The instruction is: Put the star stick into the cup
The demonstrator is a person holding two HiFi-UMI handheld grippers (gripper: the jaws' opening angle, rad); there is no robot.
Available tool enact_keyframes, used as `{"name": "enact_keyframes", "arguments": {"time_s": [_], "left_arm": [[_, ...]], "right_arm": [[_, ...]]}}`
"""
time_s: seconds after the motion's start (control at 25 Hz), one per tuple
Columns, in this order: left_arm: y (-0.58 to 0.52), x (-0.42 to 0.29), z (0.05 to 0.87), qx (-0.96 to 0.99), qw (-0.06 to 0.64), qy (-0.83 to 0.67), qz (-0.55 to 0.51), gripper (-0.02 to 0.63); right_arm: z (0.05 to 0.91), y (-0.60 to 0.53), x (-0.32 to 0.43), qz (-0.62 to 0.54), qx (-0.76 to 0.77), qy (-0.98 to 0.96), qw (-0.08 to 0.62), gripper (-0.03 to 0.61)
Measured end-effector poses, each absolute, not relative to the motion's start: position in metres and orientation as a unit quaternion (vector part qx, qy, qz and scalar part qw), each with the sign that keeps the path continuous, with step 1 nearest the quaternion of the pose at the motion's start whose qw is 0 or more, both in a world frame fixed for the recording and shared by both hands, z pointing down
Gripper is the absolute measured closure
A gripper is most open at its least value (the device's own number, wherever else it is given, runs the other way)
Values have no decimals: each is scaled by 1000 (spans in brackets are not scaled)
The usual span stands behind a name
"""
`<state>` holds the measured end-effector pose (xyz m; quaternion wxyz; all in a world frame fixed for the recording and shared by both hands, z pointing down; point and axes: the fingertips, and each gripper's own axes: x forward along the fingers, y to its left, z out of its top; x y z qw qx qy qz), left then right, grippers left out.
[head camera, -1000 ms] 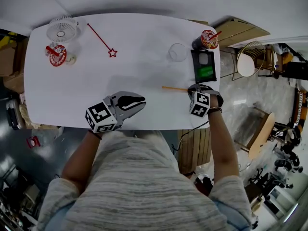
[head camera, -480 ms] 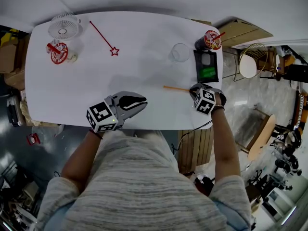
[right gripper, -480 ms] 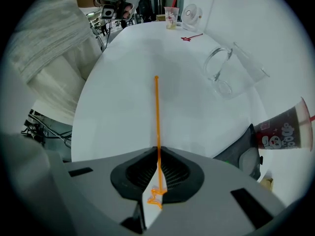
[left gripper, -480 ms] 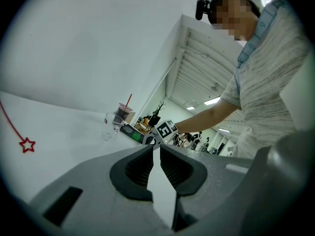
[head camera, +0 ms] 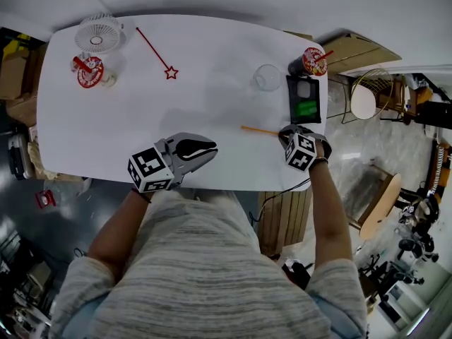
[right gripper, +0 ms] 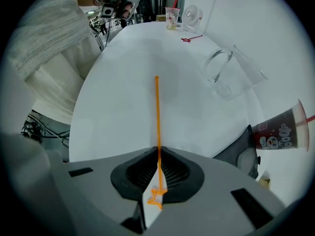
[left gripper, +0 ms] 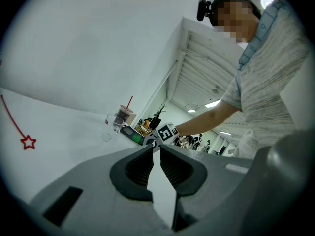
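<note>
Head view: two star sticks (head camera: 154,50) (head camera: 258,129), three cups (head camera: 267,77) (head camera: 311,61) (head camera: 90,71).

1. Big white oval-ish tabletop (head camera: 141,126), smooth, takes up most of the room's middle.
2. Small white round desk fan (head camera: 98,34) at far-left corner of table.
3. Red-and-white lidded drink cup w/ red straw (head camera: 90,71), just beside the fan, on its near side.
4. Dark drink cup w/ red-white lid & red straw (head camera: 308,61), far-right corner.
5. Flat black rectangular device w/ green lit screen (head camera: 304,99), just beside dark cup, along right edge.
6. Brown cardboard box (head camera: 353,48) on floor past table's right end; round wire-frame stool w/ white seat (head camera: 365,97) near it.
</note>
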<state>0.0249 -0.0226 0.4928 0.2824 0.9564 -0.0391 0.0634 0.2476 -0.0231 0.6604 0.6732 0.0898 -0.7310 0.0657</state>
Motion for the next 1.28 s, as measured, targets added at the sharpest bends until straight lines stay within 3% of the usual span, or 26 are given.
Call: {"name": "enact_keyframes", "arguments": {"time_s": [0.6,1.0,1.28], "left_arm": [[-19,9,486,957,282,-57,49,577],[-26,0,482,959,276,-59,35,577],[-34,7,473,962,268,-48,21,577]], "right_arm": [[661,-23,249,53,100,-699,706,568],[615,-46,244,-94,82,-642,756,568],[569,-66,248,-130,110,-624,762,568]]}}
